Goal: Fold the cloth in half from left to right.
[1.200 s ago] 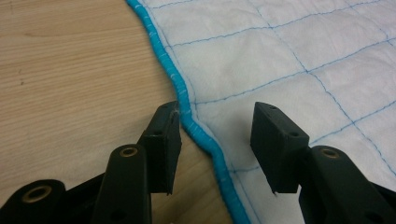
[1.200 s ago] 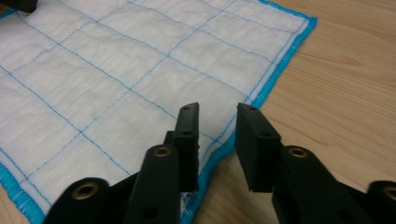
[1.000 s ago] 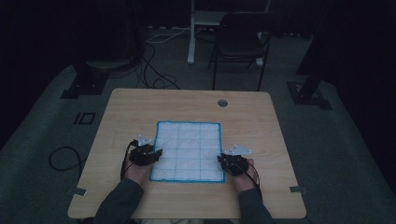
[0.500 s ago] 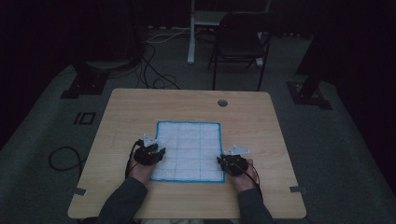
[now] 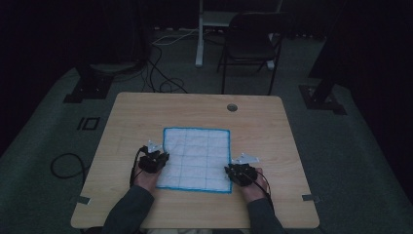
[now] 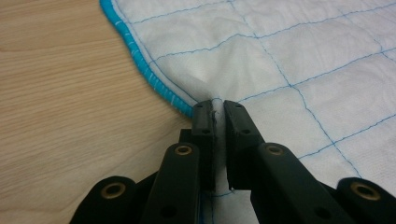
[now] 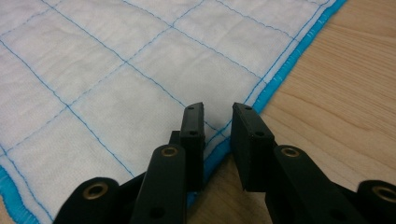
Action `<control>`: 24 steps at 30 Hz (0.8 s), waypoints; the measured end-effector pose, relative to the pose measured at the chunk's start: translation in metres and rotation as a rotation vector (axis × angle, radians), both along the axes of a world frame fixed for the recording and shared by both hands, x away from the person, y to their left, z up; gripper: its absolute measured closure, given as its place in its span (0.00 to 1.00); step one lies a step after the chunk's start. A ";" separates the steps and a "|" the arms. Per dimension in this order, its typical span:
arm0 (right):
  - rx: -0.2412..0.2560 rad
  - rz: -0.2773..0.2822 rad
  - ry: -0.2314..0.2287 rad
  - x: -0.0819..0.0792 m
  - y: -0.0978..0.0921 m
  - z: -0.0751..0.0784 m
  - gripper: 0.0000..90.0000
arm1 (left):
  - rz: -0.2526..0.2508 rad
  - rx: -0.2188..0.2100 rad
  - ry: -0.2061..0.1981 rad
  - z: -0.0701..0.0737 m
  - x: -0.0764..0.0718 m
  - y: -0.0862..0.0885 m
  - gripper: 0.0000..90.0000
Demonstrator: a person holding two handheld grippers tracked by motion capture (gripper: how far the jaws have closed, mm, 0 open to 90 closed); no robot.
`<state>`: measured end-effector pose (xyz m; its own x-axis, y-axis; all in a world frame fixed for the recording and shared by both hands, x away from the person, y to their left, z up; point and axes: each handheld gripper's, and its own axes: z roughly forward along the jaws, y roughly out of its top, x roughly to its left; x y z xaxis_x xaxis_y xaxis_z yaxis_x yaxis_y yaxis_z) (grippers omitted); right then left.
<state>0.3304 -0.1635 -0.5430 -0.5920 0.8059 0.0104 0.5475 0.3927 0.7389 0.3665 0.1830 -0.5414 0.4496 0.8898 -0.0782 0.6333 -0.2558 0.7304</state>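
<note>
Since the earlier frame the left gripper [image 6: 215,108] has moved inward onto the quilted cloth [image 5: 196,158] and now pinches its blue-bound edge, while the right gripper [image 7: 218,112], jaws parted astride the opposite edge, should close fully on that binding before any lift.

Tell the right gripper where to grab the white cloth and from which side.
Grip the cloth at its blue-stitched right edge, near the close corner, coming in from the table side. The right gripper is open and straddles that flat edge already, so one finger must slide underneath.
</note>
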 end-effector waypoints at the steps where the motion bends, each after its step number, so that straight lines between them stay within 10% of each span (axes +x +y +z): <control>1: 0.001 0.001 0.000 0.000 0.000 0.000 0.83 | 0.004 -0.006 0.007 0.000 -0.001 0.002 0.94; 24: 0.021 -0.001 0.007 0.001 -0.003 -0.002 0.74 | -0.025 -0.142 -0.031 0.029 -0.006 -0.001 0.96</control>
